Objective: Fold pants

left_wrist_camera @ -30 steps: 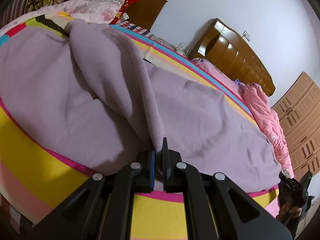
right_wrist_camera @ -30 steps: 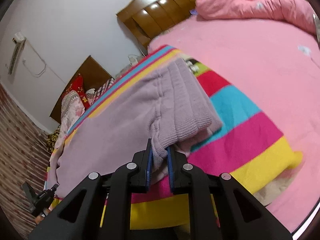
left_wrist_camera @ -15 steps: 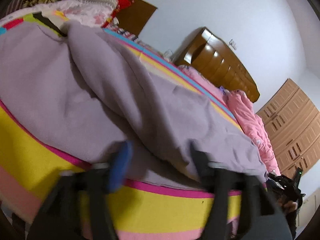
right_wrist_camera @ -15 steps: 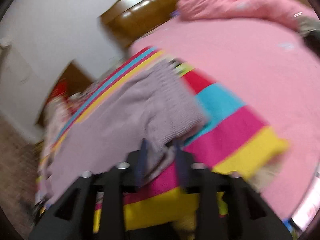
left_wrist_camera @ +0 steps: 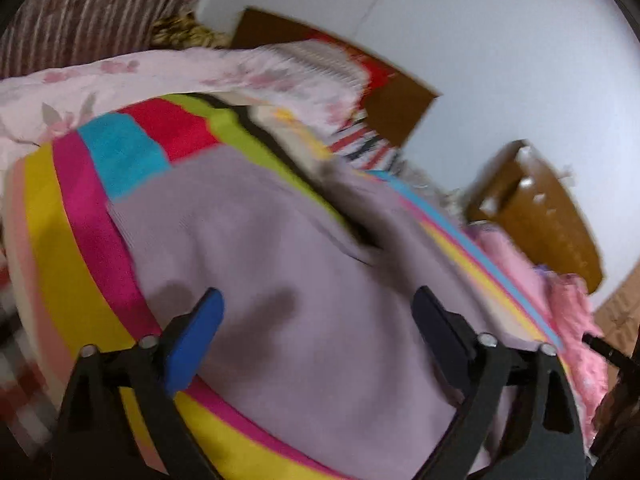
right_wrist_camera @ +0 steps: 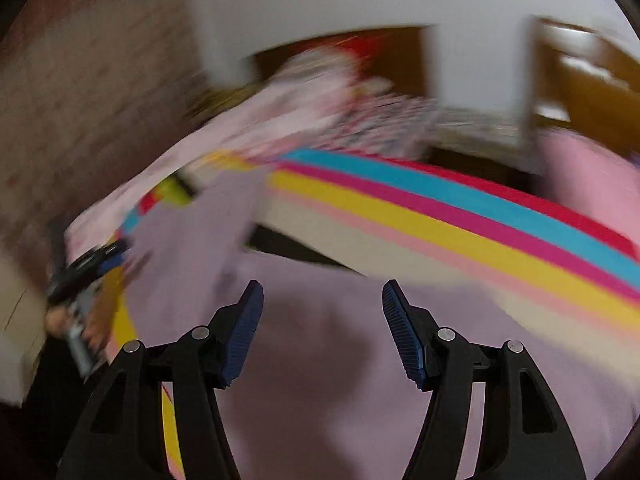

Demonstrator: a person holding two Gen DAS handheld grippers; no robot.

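The lilac knit pants (left_wrist_camera: 280,264) lie spread on the striped blanket (left_wrist_camera: 60,248), folded over on themselves, with a dark fold shadow near the middle. My left gripper (left_wrist_camera: 316,312) is open and empty, just above the cloth. In the right wrist view the pants (right_wrist_camera: 320,360) fill the lower frame. My right gripper (right_wrist_camera: 322,300) is open and empty above them. The left gripper (right_wrist_camera: 86,266) shows blurred at the left edge of the right wrist view.
A pink floral quilt (left_wrist_camera: 160,76) lies at the far end of the blanket. A wooden headboard (left_wrist_camera: 540,208) and a pink bed cover (left_wrist_camera: 572,320) are on the right. A brick-pattern wall (right_wrist_camera: 80,100) stands at the left. Both views are motion-blurred.
Both grippers have opened and let go of the pants. Both have swung to new angles over the cloth, which now lies flat on the blanket.
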